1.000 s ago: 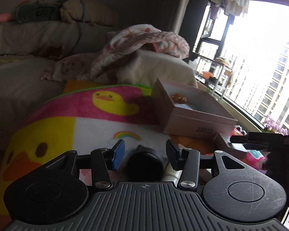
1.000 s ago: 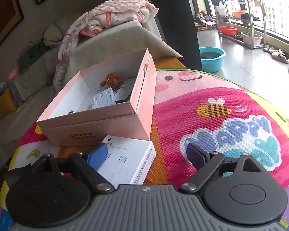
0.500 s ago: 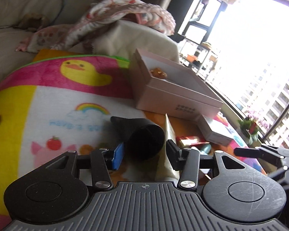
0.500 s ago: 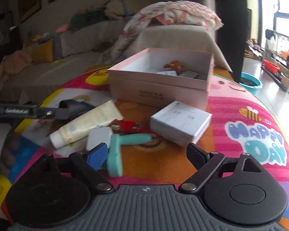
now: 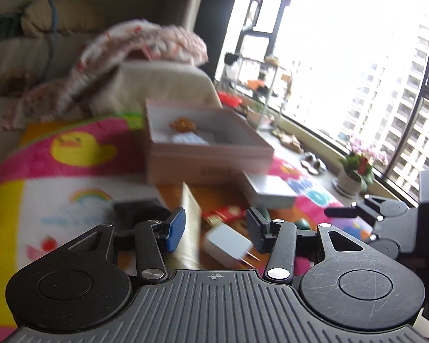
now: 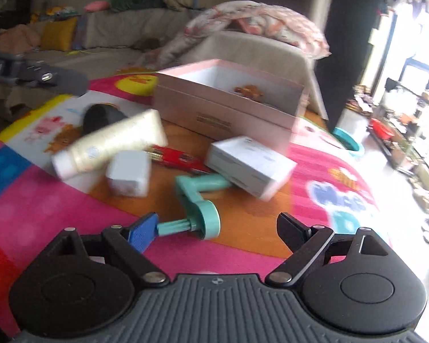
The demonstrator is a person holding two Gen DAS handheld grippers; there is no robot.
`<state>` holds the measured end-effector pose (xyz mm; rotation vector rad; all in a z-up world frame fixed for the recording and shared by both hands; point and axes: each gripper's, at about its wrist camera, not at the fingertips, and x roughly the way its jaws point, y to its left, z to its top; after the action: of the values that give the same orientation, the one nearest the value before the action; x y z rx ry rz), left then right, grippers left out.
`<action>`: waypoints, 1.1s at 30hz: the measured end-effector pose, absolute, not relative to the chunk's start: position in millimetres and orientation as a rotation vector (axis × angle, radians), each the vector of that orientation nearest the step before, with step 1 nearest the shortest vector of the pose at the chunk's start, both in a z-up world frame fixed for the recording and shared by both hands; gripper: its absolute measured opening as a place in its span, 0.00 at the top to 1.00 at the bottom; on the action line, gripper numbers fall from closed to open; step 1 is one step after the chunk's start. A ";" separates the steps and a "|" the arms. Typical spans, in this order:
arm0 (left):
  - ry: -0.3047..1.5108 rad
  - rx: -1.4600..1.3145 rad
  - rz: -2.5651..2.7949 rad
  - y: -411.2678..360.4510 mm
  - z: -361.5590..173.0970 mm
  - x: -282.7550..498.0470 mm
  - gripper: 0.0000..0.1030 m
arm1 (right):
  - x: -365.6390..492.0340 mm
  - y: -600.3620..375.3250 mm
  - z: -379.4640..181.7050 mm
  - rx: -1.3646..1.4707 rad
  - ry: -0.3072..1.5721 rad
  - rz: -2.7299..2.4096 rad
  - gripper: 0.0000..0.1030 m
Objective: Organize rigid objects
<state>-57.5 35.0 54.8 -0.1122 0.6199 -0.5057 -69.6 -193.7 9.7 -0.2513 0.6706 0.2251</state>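
Both my grippers are open and empty: the left gripper (image 5: 214, 227) hangs over the near clutter with its jaws spread, the right gripper (image 6: 217, 227) spread wider above the teal tool (image 6: 198, 200).

My worry is the crowding. The white charger (image 6: 128, 175), the cream tube (image 6: 111, 143), the red packet (image 6: 177, 157) and the teal tool lie close together on the colourful mat (image 6: 57, 214), some touching. If I close on the charger from the left, I judge a finger could catch the tube just beside it and drag it along. The charger's prongs point toward me in the left view (a poor face to pinch). The white box (image 6: 250, 165) rests against the teal tool's far end, so lifting one may shift the other. Both views are blurred, so I would not trust fine alignment yet.

The pink box (image 6: 228, 105) stands open at the far side of the worktop. Inside I see a small orange figure (image 5: 183, 124) and some white items (image 5: 190, 138); the rest I cannot make out. A black object (image 6: 101, 115) lies far left of the tube.
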 end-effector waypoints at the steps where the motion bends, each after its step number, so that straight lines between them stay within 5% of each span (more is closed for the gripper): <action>1: 0.652 -0.124 -0.507 28.6 48.9 -55.6 0.50 | -66.6 -202.7 8.1 -0.233 0.683 0.199 0.13; 16: 0.718 0.006 -0.421 -32.3 8.3 -25.9 0.50 | -71.9 -229.7 -0.7 -0.102 0.689 0.125 0.07; 21: 0.673 -0.002 -0.466 -19.3 5.6 -39.1 0.62 | -65.7 -228.8 16.3 -0.009 0.679 0.198 0.07; 30: 0.651 -0.060 -0.412 25.9 3.3 -61.2 0.62 | 32.4 -213.5 14.5 0.210 0.789 0.166 0.02; 33: 0.660 -0.124 -0.422 34.5 1.4 -59.0 0.61 | 39.3 -201.9 8.8 0.245 0.798 0.177 0.08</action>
<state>-59.0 34.5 1.4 -0.1242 0.6597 -0.4222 39.3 -201.9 8.8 0.2452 0.7982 0.1775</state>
